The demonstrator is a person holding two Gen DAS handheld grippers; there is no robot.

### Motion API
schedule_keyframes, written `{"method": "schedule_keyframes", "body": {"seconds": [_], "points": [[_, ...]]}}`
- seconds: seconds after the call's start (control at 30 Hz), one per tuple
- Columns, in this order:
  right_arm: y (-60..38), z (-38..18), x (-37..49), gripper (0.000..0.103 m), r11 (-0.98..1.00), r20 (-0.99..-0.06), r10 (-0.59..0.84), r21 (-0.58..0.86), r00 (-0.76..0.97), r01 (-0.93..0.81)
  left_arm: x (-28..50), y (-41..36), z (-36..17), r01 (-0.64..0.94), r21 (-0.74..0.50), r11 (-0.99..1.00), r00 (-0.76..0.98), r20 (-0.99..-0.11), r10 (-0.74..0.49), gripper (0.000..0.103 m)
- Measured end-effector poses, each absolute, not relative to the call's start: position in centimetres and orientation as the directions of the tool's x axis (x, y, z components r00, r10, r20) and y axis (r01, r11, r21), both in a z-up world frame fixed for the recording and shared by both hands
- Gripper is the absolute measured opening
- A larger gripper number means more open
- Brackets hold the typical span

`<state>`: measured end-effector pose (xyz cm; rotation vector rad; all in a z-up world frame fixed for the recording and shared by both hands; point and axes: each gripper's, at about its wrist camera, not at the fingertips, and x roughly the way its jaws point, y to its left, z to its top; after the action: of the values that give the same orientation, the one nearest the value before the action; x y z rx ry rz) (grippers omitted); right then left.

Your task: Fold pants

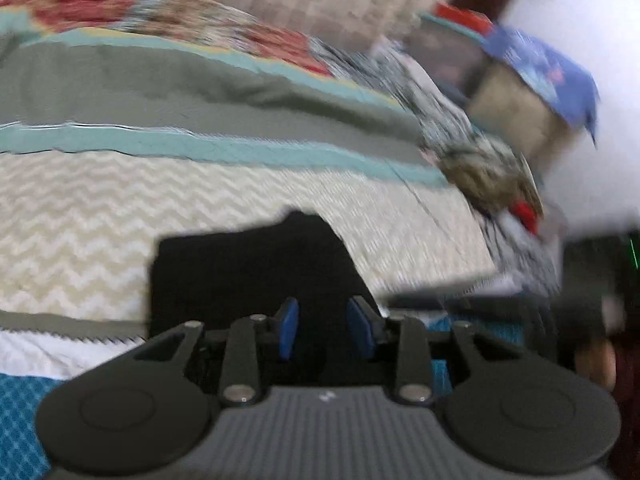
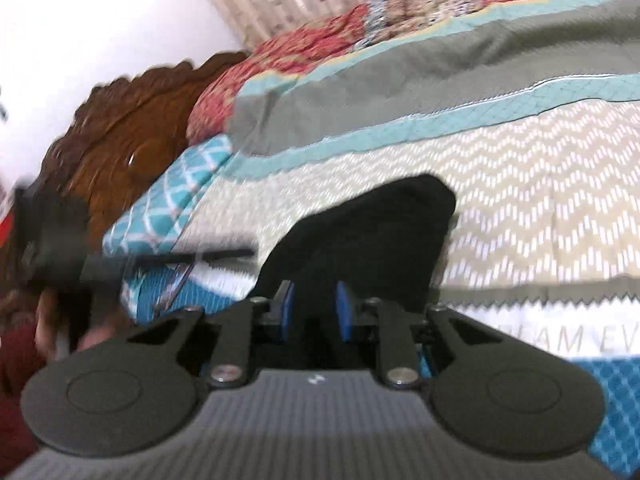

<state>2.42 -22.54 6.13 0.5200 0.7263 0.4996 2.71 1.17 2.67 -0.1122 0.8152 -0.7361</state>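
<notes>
The black pants (image 1: 256, 272) lie bunched on the chevron bedspread, just ahead of my left gripper (image 1: 322, 330). Its blue pads (image 1: 289, 330) stand apart with dark cloth behind them; the gripper looks open, and I cannot tell if it touches the cloth. In the right wrist view the pants (image 2: 368, 236) lie ahead of my right gripper (image 2: 314, 312), whose blue pads (image 2: 344, 312) are also apart. The other gripper (image 2: 56, 248) shows blurred at the left, held by a hand. Both views are motion-blurred.
The bedspread (image 1: 100, 208) has beige chevron, teal and grey bands, with a floral quilt (image 1: 240, 28) behind. A wooden headboard (image 2: 128, 120) stands at the left of the right wrist view. Cluttered boxes and cloth (image 1: 520, 88) sit off the bed's far right.
</notes>
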Motion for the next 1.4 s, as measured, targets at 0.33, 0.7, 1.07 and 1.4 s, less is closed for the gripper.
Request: {"method": "schedule_keyframes", "body": {"seconds": [0.33, 0.7, 1.07, 1.4], "points": [[-22.5, -1.3, 7.6, 0.0, 0.73, -0.594, 0.544, 0.684, 0.592, 0.015, 4.6, 3.2, -4.7, 0.471, -0.297, 0.831, 0.448, -0.73, -0.516, 0.029], [-23.8, 1.7, 2.2, 0.033, 0.67, -0.514, 0.567, 0.742, 0.643, 0.002, 4.3, 5.5, -2.8, 0.423, -0.406, 0.81, 0.441, -0.689, -0.575, 0.027], [-24.4, 1.7, -4.7, 0.064, 0.763, -0.585, 0.447, 0.645, 0.677, 0.053, 2.5, 5.9, 0.6, 0.23, -0.145, 0.962, 0.607, -0.751, -0.258, 0.055], [-22.6, 1.4, -4.8, 0.064, 0.734, -0.583, 0.481, 0.676, 0.654, 0.063, 2.0, 5.9, -0.8, 0.195, -0.104, 0.975, 0.573, -0.795, -0.199, 0.056]]}}
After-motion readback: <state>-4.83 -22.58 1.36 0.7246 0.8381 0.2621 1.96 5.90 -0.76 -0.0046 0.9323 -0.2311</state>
